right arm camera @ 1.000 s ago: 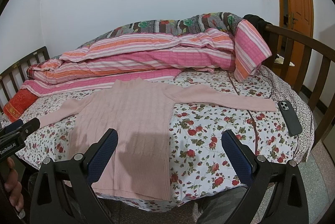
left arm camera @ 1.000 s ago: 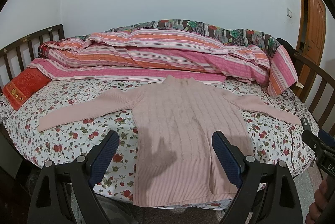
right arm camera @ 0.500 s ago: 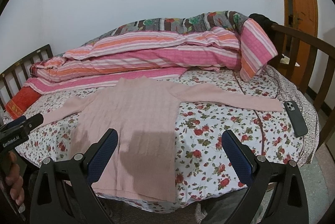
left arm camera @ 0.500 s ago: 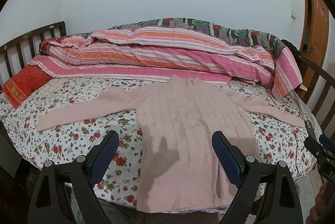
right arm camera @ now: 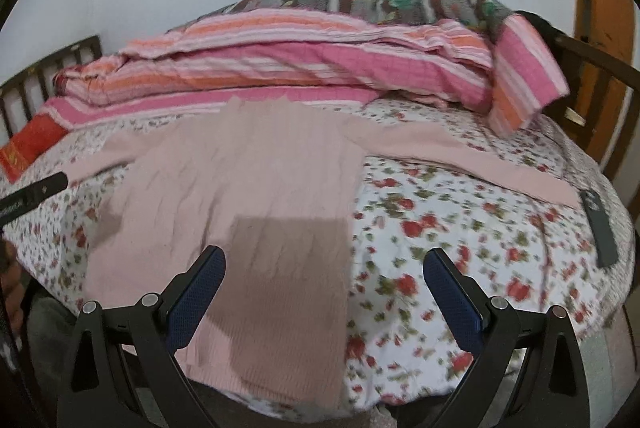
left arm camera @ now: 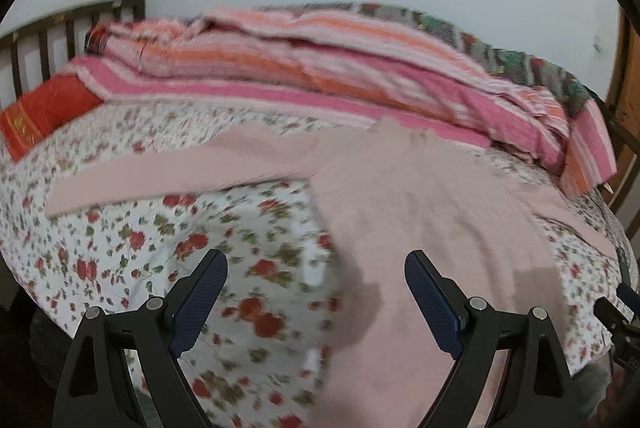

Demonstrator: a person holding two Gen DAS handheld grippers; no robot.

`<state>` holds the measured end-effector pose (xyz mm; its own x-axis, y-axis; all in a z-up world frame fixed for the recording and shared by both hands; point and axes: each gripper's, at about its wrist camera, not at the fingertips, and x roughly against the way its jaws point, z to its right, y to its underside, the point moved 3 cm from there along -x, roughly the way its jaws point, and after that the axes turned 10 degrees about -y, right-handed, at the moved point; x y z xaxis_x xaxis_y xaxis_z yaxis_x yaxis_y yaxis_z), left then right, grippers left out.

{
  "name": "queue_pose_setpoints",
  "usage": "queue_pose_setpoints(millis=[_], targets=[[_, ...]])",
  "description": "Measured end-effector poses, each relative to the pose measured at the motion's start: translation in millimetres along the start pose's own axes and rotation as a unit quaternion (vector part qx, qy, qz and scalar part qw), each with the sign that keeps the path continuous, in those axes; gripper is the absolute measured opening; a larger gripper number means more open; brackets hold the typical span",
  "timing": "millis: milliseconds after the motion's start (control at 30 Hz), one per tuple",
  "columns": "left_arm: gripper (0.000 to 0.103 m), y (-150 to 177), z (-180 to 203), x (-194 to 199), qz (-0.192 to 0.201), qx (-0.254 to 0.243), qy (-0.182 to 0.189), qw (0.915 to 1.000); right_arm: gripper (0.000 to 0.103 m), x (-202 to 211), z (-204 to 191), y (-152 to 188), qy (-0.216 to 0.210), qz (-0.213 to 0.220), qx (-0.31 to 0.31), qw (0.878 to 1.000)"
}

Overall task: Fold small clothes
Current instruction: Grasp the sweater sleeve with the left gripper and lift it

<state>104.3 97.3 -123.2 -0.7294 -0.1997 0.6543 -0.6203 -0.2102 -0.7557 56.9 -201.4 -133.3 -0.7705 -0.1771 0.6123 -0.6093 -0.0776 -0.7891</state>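
Pink knit sweater (left arm camera: 420, 228) lay flat on the bed (left arm camera: 120, 248), soft, limp; best pinched at a sleeve cuff. Left tool (left arm camera: 316, 302) and right tool (right arm camera: 324, 298) gaped wide, empty.

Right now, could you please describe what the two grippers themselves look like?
Both match. The left gripper and right gripper each have two black plastic arms with triangular cut-outs and silver round bolts, ending in dark blue textured pads. No cables or sleeves show. The markings on them are too blurred to read.
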Motion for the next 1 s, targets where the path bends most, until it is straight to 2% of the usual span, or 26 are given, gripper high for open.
queue_pose_setpoints(millis=[167,233,300,433,467,600,667,733,767,833,900,1000], targets=[[0.088,-9.0,-59.8,-49.9,-0.029,0.055,-0.029,0.9976,0.098,-32.4,-2.6,-14.2,-0.010,-0.005,0.016,1.000],[0.088,-11.8,-91.7,-66.3,-0.034,0.084,-0.052,0.9945,0.098,-44.2,-2.0,-23.0,-0.006,0.003,0.018,1.000],[0.088,-13.2,-125.5,-79.2,-0.033,0.122,-0.053,0.9905,0.098,-55.0,-1.0,-30.6,-0.012,0.002,0.015,1.000],[0.084,-10.5,-188.1,-100.8,-0.027,0.209,-0.049,0.9763,0.098,-81.5,0.3,-44.3,-0.038,-0.014,0.006,0.999],[0.083,-8.0,-206.6,-108.4,-0.032,0.237,-0.049,0.9698,0.098,-87.4,-0.2,-48.0,-0.038,-0.014,0.007,0.999],[0.080,1.2,-243.9,-132.6,-0.040,0.302,-0.043,0.9514,0.098,-107.4,0.5,-63.9,-0.039,-0.005,0.006,0.999],[0.077,-2.4,-252.2,-138.5,-0.024,0.305,-0.058,0.9503,0.098,-117.2,2.2,-72.0,-0.043,-0.004,-0.004,0.999],[0.063,-8.1,-256.5,-143.3,-0.018,0.301,-0.081,0.9500,0.098,-125.4,4.0,-79.1,-0.046,-0.003,-0.010,0.999],[0.057,-11.1,-262.2,-149.7,-0.019,0.306,-0.094,0.9473,0.098,-130.3,5.5,-83.1,-0.048,-0.003,-0.010,0.999],[0.020,-15.0,-270.4,-156.2,-0.014,0.312,-0.126,0.9416,0.098,-137.1,10.8,-89.3,-0.044,0.001,-0.011,0.999],[0.008,-19.9,-271.9,-153.6,-0.004,0.300,-0.142,0.9434,0.098,-139.6,20.0,-91.9,-0.041,0.007,-0.017,0.999],[0.007,-40.9,-257.9,-139.2,0.026,0.270,-0.161,0.9489,0.098,-136.8,37.6,-92.1,-0.041,0.021,-0.031,0.998]])
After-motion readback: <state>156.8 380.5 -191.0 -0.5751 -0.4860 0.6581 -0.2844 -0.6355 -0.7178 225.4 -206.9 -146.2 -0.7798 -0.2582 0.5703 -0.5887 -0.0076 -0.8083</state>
